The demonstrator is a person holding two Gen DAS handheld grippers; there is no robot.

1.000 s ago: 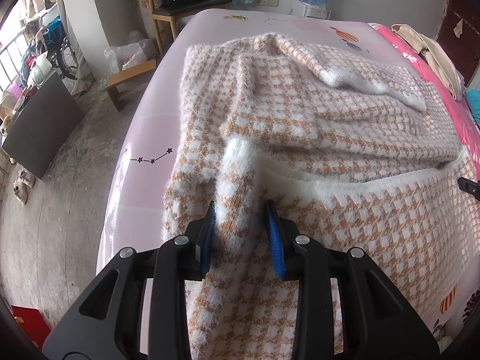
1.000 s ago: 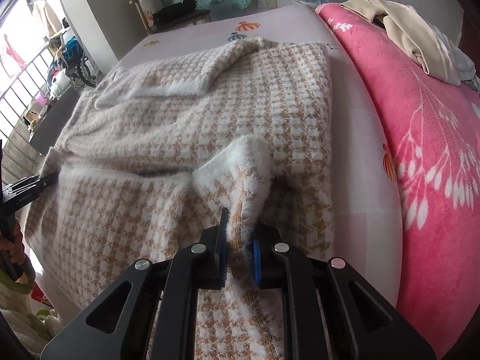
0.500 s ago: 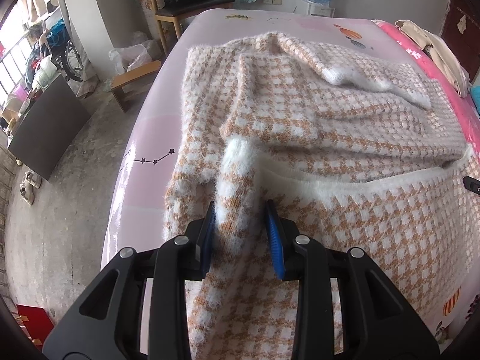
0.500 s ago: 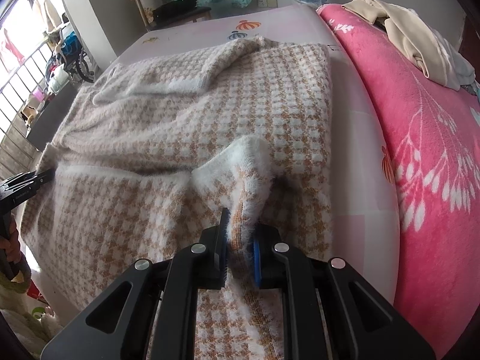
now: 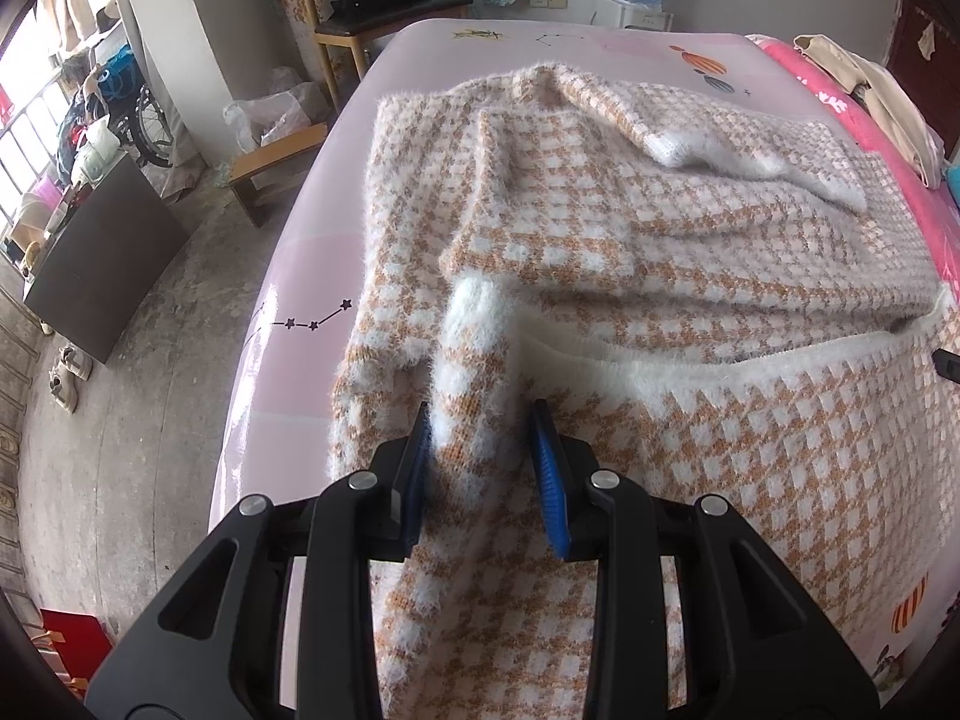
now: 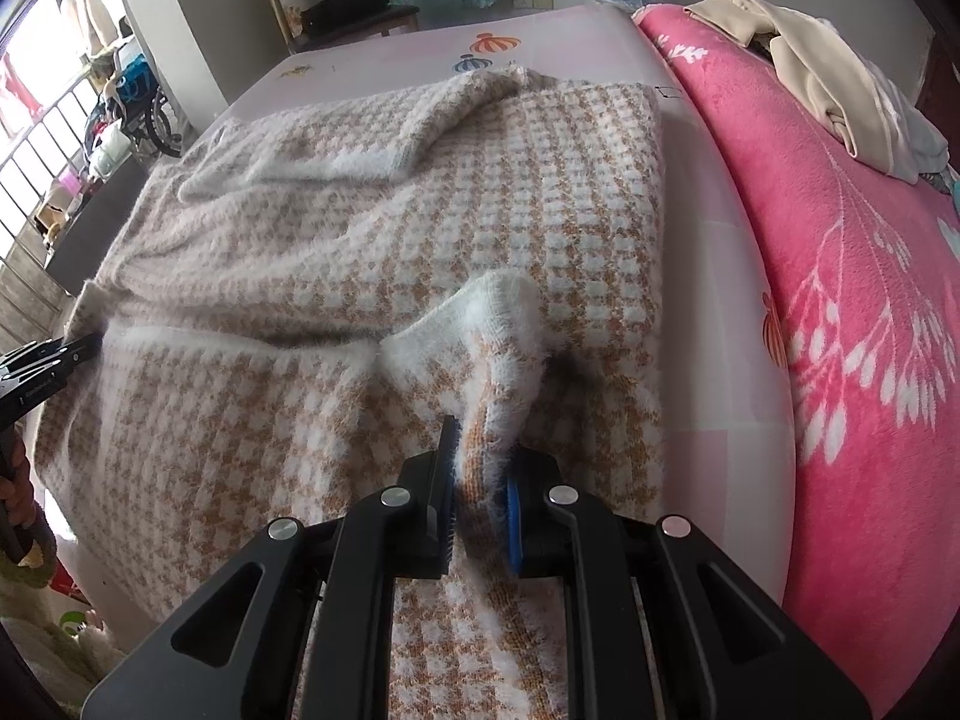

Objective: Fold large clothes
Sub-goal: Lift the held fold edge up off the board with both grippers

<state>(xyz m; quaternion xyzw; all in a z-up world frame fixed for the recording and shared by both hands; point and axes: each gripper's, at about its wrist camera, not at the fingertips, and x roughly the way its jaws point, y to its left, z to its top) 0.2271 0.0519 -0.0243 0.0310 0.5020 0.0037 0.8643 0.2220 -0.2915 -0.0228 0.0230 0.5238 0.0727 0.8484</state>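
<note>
A large fuzzy sweater (image 5: 630,228) with an orange and white check lies spread on the pink bed (image 5: 300,276). Its white-edged hem is folded up over the body. My left gripper (image 5: 483,426) is shut on the hem's left corner. My right gripper (image 6: 480,456) is shut on the hem's right corner (image 6: 498,324), which stands up in a white fuzzy fold. The sweater also fills the right wrist view (image 6: 372,240). The left gripper's tip shows at the left edge of the right wrist view (image 6: 54,360).
A bright pink blanket (image 6: 840,276) covers the bed's right side, with beige clothes (image 6: 810,78) piled on it. A wooden chair (image 5: 384,24), a low stool (image 5: 270,162), a dark board (image 5: 102,252) and concrete floor lie left of the bed.
Both grippers have moved a little forward over the sweater with the hem corners held. The fold line has advanced slightly up the body.
</note>
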